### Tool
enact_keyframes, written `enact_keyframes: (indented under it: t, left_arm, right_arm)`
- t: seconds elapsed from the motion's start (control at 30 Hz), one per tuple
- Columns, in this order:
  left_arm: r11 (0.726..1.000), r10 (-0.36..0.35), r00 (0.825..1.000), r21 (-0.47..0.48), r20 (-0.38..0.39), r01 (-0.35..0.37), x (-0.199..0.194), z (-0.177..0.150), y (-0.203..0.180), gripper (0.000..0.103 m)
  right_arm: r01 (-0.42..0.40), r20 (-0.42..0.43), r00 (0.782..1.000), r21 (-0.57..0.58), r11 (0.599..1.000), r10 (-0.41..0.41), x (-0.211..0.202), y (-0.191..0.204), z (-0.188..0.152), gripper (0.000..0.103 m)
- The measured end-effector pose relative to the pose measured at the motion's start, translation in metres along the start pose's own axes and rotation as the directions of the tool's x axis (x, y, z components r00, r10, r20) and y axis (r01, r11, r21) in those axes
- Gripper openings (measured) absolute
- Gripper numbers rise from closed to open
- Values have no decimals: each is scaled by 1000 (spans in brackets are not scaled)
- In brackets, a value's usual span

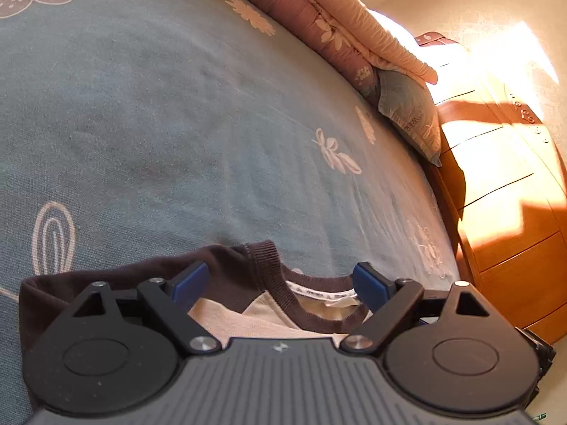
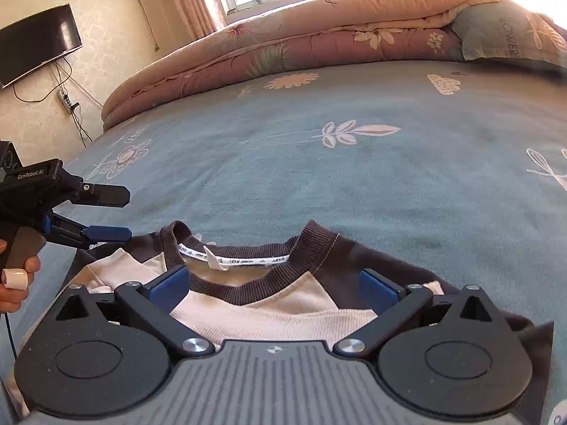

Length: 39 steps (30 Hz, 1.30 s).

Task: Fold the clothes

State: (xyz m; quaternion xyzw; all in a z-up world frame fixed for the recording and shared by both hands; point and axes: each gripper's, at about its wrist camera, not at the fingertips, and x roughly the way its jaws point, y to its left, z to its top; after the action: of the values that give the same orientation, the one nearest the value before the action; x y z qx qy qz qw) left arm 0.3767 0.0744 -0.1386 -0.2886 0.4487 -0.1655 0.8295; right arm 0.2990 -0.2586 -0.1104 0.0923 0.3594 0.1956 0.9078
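Note:
A cream sweatshirt point(image 2: 276, 304) with dark brown sleeves and a ribbed brown collar point(image 2: 248, 285) lies flat on the blue flowered bed sheet point(image 2: 319, 177), neck opening facing away. My right gripper point(image 2: 274, 285) hovers over the chest just below the collar, open, with nothing pinched. My left gripper point(image 2: 118, 214) hangs at the shirt's left shoulder, turned on its side, open and empty. In the left wrist view the left gripper point(image 1: 280, 283) is spread wide over the sweatshirt point(image 1: 230, 272), with its collar point(image 1: 319, 281) between the blue pads point(image 1: 189, 283).
A folded pink and brown quilt point(image 2: 301, 35) and a blue pillow point(image 2: 506, 32) lie along the far side of the bed. A wooden bed frame point(image 1: 506, 212) stands at the right. A person's hand point(image 2: 17, 276) holds the left gripper's handle. A TV point(image 2: 35, 42) hangs on the wall.

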Motion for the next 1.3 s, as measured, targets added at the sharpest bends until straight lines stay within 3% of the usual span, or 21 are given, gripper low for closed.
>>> enact_keyframes:
  t: [0.13,0.23,0.4,0.53,0.6,0.7,0.8,0.9,1.13,1.23,1.3]
  left_arm:
    - [998,43,998,-42,49,-41,-4,13,12,87]
    - [996,85,992,-13,89,-85,-28,19,2,88]
    - [999,36,999,-1,36,-36,-52,5,-6,89]
    - [993,118,993,-9,16,-118,-54,-2,6,89]
    - [987,159,987,-16,35,-159,-65,-1,10,79]
    - [978,207,976,-26,68,-206,-84,1,14,83]
    - [988,152,985,11,86,-153,-109,-3,-2,87]
    - [990,133,991,53,33,-134,-113,-22,-13,89]
    - [987,158,984,-10,-83,-160,-103,-92,-1,89]
    - [985,175,983,20,-61,-174,-122,-110,-12,89]
    - [990,141,989,38,-38,-139,-137,-118,-22,89]
  right_arm:
    - [16,-6,1000,62,998,-16,-13,-4,-15,103]
    - [31,-6,1000,54,998,-31,-29,-4,-20,103]
    - [33,-6,999,50,998,-33,-47,0,-26,103]
    - [32,-25,999,46,998,-31,-51,9,-34,103]
    - [41,-24,999,22,999,-40,-58,16,-36,103]
    - [74,0,997,-23,997,-74,-76,23,-37,103]
    - [84,8,996,-6,996,-84,-89,22,-41,103]
    - [72,7,997,31,997,-72,-98,24,-47,103]
    - [97,31,995,-36,995,-96,-132,51,-59,103]
    - [104,39,994,-41,994,-103,-146,54,-65,103]
    - [86,43,995,-12,996,-85,-152,53,-69,103]
